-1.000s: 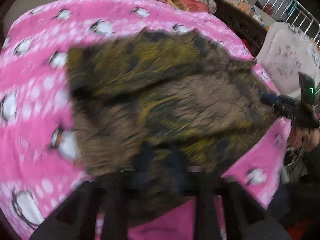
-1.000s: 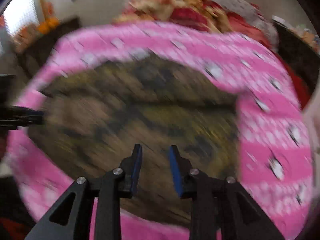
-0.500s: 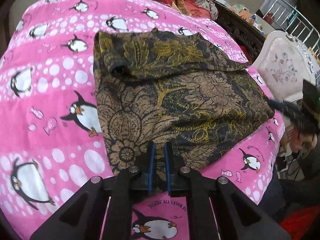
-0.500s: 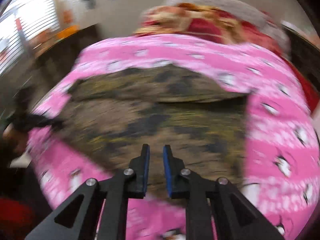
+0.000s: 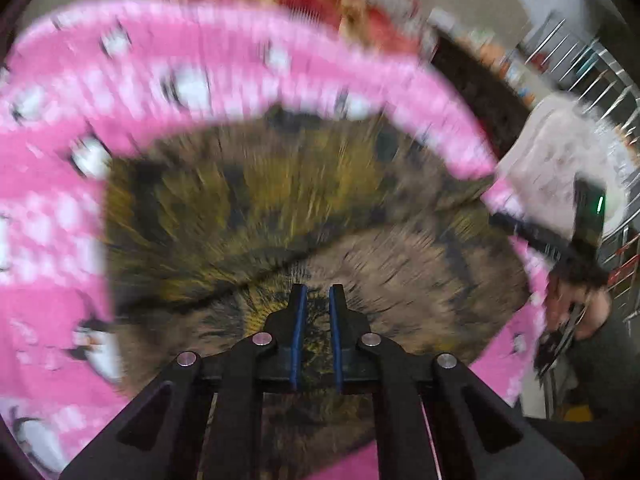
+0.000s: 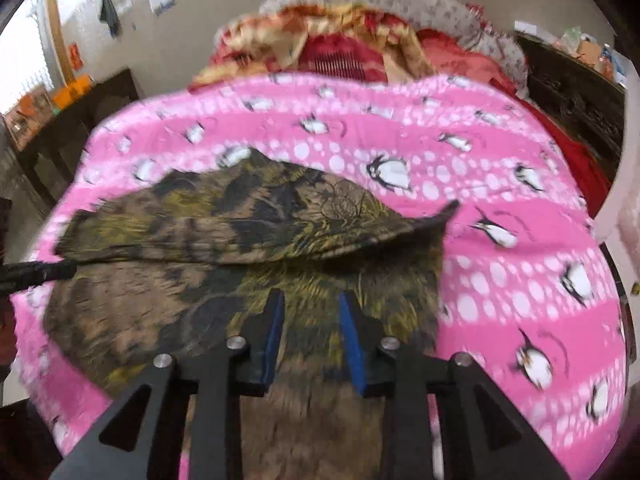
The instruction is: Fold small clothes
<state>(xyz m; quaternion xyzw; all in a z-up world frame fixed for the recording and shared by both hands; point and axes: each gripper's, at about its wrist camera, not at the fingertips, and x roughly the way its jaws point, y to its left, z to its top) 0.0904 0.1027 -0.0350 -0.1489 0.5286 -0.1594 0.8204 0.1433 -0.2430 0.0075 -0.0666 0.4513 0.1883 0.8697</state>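
Observation:
A dark brown and gold patterned garment (image 6: 224, 248) lies on a pink penguin-print blanket (image 6: 500, 184); its far part is folded over toward me. It also shows, blurred, in the left wrist view (image 5: 280, 216). My left gripper (image 5: 317, 296) hovers over the garment's near part, jaws a narrow gap apart with nothing between them. My right gripper (image 6: 311, 304) is open over the garment's near part, empty. The right gripper also shows at the right of the left wrist view (image 5: 520, 228). The left gripper's tip shows at the left edge of the right wrist view (image 6: 40, 272).
Red and gold bedding (image 6: 352, 48) is piled at the far end of the bed. Dark wooden furniture stands at the left (image 6: 64, 120) and right (image 6: 572, 92). A white cushioned chair (image 5: 560, 168) and metal rack (image 5: 592, 64) stand to the right.
My left gripper has moved forward over the garment and its jaws have parted slightly. My right gripper has opened wider. Both views shifted; the left view is now blurred.

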